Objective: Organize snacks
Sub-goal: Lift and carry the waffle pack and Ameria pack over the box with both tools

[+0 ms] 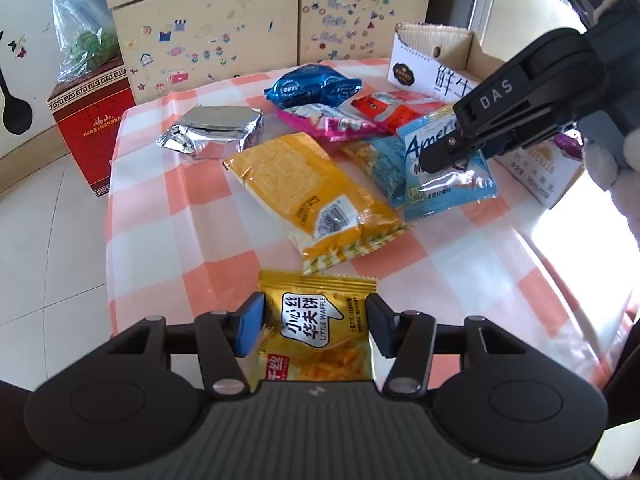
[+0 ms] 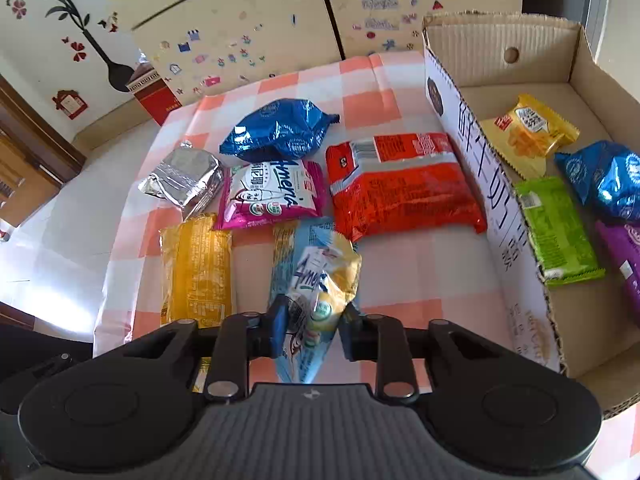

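My right claw (image 2: 313, 330) pinches the light-blue snack packet (image 2: 320, 280) near the tabletop's (image 2: 400, 272) near edge; I should lift it clear over the cardboard box's (image 2: 496, 216) wall. My left claw (image 1: 316, 326) straddles the waffle packet (image 1: 316, 320), apparently ungripped.

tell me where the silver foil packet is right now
The silver foil packet lies on the checkered tablecloth at the left of the snack spread in the right wrist view, beside the pink packet and below-left of the blue bag.
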{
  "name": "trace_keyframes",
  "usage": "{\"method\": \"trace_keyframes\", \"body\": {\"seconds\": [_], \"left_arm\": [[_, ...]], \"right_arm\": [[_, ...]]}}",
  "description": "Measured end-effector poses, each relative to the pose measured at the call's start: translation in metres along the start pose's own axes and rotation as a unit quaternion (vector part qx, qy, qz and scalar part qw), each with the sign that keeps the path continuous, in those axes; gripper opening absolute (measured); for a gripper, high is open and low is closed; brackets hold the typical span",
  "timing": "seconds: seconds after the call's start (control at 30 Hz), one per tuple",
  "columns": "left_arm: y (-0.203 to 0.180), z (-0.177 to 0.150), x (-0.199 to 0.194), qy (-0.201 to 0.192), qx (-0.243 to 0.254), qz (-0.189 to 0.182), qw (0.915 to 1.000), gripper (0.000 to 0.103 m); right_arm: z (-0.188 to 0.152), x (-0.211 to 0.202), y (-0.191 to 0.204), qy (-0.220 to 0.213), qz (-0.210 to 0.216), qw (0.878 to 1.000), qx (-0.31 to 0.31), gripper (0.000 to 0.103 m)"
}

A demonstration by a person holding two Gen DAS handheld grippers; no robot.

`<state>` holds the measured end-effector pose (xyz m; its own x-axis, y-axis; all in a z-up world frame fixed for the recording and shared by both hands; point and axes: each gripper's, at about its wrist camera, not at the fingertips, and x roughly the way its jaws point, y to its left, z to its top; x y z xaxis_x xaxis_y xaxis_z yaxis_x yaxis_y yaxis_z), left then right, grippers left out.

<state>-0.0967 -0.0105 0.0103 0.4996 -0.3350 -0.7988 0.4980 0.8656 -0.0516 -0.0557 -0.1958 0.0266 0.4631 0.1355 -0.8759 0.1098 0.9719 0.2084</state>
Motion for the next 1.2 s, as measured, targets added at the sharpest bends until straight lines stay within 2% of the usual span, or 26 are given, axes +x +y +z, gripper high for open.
{"method": "trace_keyframes", "body": {"seconds": [0.13,0.37,0.77,1.2], "left_arm": [[-0.006,-0.001,-0.009,-0.012,0.005,0.002,0.9999,0.054],[-0.015,-0.002,-0.020,-0.027,0.008,-0.005,0.9996,0.054],[-0.025,0.008,-0.043,-0.062,0.000,-0.018,0.9979,0.054],[-0.025,0.042,-0.047,-0.083,-0.012,-0.011,0.9965,0.054]], "right_arm": [[-0.001,-0.005,0.000,-0.009,0.003,1.000,-0.011,0.016],[-0.002,-0.009,0.003,-0.016,0.008,0.999,-0.026,0.015],[0.000,-0.031,0.007,-0.055,0.013,0.998,-0.040,0.015],[0.004,-0.058,0.002,-0.103,0.016,0.994,-0.037,0.015]]}}
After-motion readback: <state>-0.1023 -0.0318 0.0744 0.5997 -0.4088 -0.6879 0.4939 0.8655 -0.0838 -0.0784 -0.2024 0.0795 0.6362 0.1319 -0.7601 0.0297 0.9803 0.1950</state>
